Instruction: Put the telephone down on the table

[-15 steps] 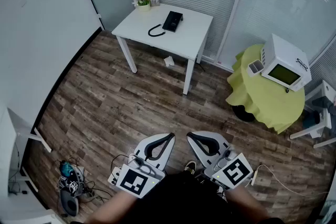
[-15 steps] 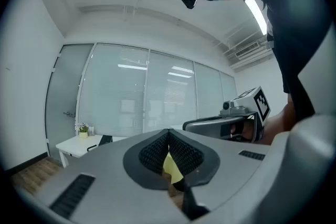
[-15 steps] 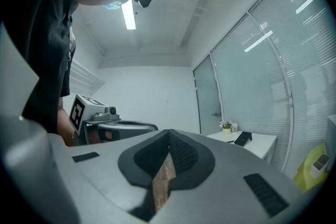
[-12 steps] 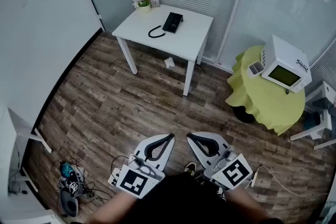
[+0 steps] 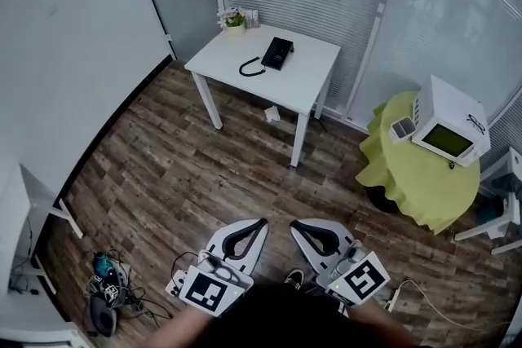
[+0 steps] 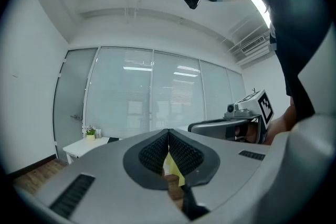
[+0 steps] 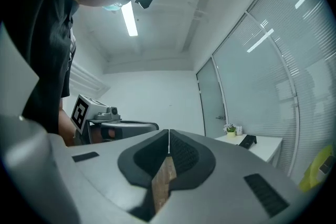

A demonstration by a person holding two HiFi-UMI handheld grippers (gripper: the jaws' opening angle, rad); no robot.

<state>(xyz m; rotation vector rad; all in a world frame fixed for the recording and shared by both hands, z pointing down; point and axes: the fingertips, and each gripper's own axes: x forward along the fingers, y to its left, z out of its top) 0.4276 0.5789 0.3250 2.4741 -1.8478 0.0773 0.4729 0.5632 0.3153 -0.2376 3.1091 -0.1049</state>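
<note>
**Telephone on the far counter, both grippers empty and well apart from it**

Across the wooden floor, the white counter by the glass wall carries the black telephone, with its handset lying just beside the base. The left gripper and right gripper sit level near the person's body, each with its fingers pressed together on nothing. The telephone seems already set down, so little or nothing looks left to do.
</note>
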